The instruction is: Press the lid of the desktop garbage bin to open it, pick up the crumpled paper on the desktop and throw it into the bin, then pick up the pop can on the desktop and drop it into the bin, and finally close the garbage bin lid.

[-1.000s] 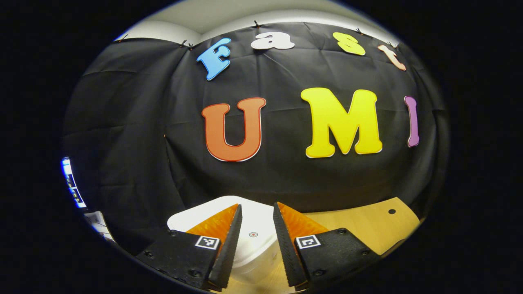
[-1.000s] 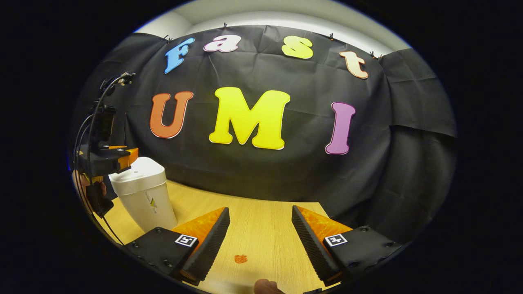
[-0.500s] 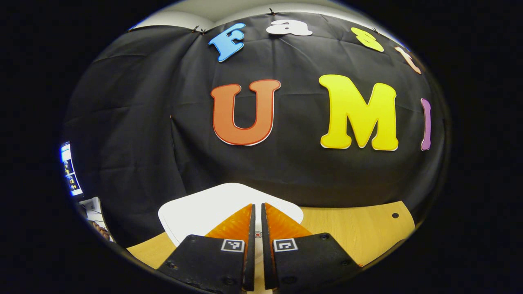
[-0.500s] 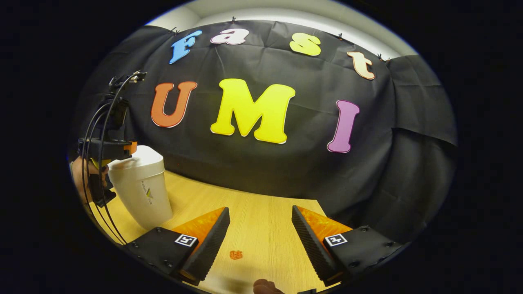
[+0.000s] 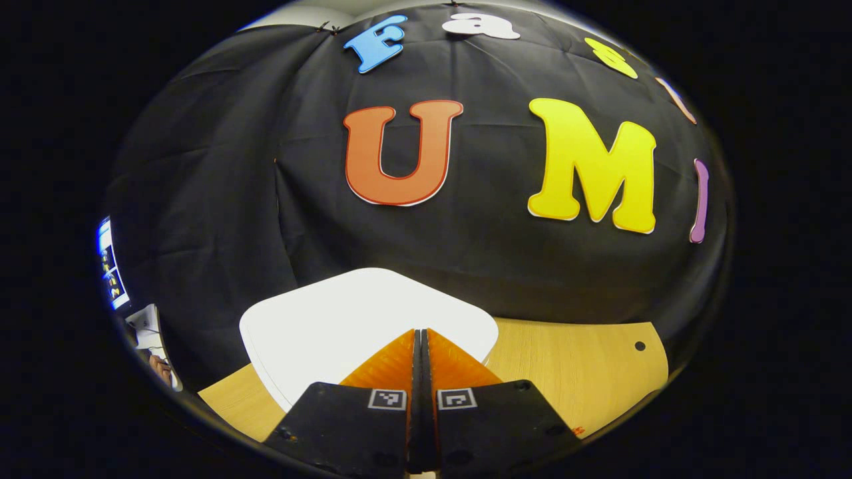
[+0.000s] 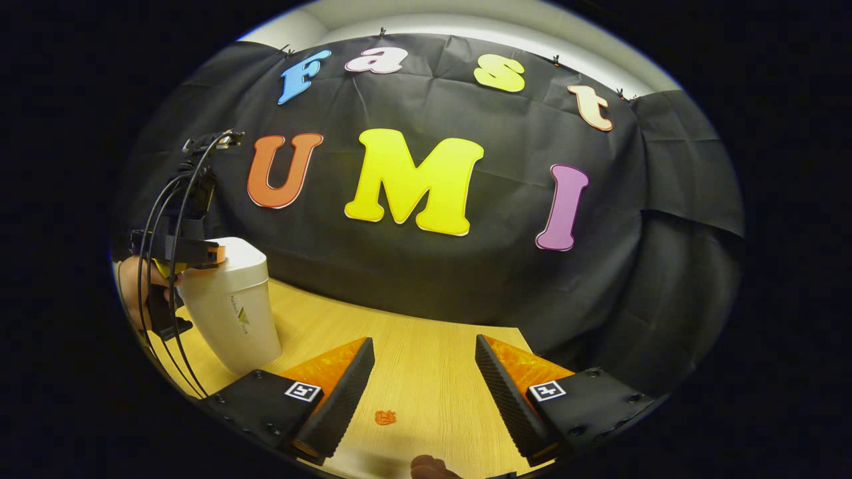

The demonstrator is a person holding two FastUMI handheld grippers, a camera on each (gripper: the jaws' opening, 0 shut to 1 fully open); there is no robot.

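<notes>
From the left gripper view, my left hand-held gripper (image 5: 420, 346) has its fingers brought together with nothing between them, tips low over the white lid (image 5: 333, 319) of the bin. Whether the tips touch the lid I cannot tell. The lid lies flat and closed as far as I can see. Behind it, bare bench (image 5: 586, 372) runs to the cloth wall. I judge the lid a smooth, stiff plastic push-top: closed tips suit it, pressing straight down rather than gripping, since a slanted push could slide off the glossy top.

From the right gripper view, my right hand-held gripper (image 6: 426, 379) is spread wide and holds nothing, hanging level above the bench (image 6: 413, 359). At far left the bin (image 6: 229, 313) stands upright, a tall white tub that narrows toward its base. The left hand-held gripper (image 6: 212, 254) sits at the near edge of its lid (image 6: 233, 256), held roughly level, with a hand (image 6: 136, 293) on its grip below and cables looping up behind. The bin looks light and a little top-heavy, so I'd expect a hard off-centre push to tip or skid it. A small orange mark (image 6: 385, 417) lies on the bench between my right fingers. A rounded brownish thing (image 6: 432, 468) peeks in at the bottom edge; I cannot tell what it is. A closed lid fits either end of the job.
</notes>
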